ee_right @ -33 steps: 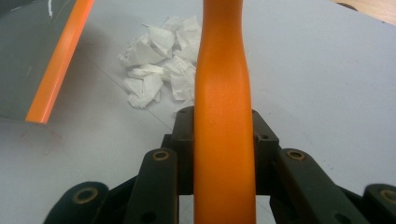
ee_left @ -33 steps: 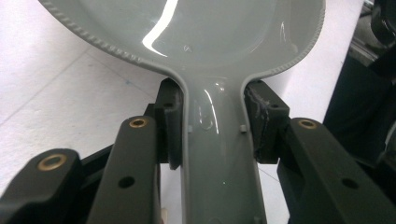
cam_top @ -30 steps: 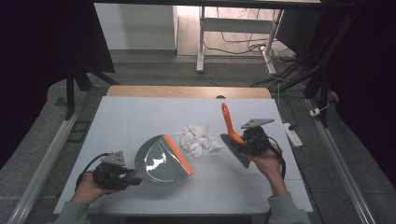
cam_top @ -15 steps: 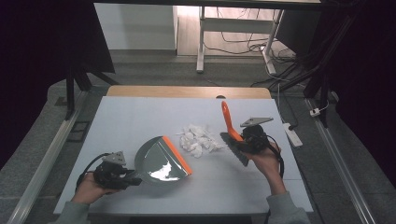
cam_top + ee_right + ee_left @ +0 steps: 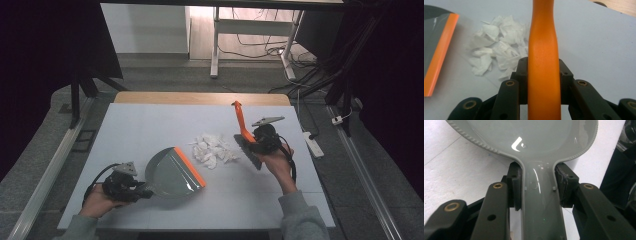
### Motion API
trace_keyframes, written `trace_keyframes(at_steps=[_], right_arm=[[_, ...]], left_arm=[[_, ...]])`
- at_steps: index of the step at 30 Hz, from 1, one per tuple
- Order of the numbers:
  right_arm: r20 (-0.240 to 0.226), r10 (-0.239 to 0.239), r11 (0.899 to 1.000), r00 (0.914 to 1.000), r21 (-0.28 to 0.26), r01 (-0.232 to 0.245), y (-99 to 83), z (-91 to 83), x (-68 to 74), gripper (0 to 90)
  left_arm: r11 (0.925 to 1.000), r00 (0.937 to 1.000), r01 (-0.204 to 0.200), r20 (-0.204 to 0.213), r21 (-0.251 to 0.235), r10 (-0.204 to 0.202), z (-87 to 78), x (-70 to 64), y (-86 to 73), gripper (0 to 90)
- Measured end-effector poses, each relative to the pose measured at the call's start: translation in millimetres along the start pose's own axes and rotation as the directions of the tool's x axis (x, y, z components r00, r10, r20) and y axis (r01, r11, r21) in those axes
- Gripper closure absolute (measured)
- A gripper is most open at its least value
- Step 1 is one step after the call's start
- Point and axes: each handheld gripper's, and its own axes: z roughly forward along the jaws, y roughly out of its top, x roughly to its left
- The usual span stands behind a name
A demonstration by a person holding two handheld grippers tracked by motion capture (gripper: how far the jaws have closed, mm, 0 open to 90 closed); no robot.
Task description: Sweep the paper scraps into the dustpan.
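A grey dustpan (image 5: pixel 170 172) with an orange lip (image 5: pixel 190 166) lies on the white table, its mouth toward a pile of crumpled white paper (image 5: pixel 213 149). My left gripper (image 5: pixel 131 186) is shut on the dustpan's handle (image 5: pixel 541 202), both pads pressing its sides. My right gripper (image 5: pixel 256 141) is shut on the orange handle of a hand brush (image 5: pixel 242 125); the brush's dark head rests just right of the paper. In the right gripper view the orange handle (image 5: pixel 543 60) runs up between the jaws, with the paper (image 5: pixel 496 47) to its left and the dustpan lip (image 5: pixel 439 52) at far left.
The white table top (image 5: pixel 150 125) has a wooden strip along its far edge (image 5: pixel 200 98). A white power strip (image 5: pixel 311 142) lies on the floor off the table's right side. Cables and desk legs stand beyond the far edge.
The dustpan and my left gripper have slid slightly toward the front left, away from the paper pile. The right gripper and brush hold almost still.
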Motion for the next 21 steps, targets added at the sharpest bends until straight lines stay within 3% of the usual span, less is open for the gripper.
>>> trace_keyframes(at_steps=[4,21], right_arm=[[0.017,0.020,1.000,0.9996,0.014,-0.021,6.0,13.9,-7.7,70.4],[0.048,0.030,0.999,0.9984,0.032,-0.031,13.4,36.3,-13.9,70.4]], left_arm=[[1.0000,1.0000,0.003,0.007,0.006,-0.003,2.5,2.7,1.5,61.4],[0.9992,0.9997,0.017,0.016,0.037,-0.017,14.0,6.9,7.3,61.4]])
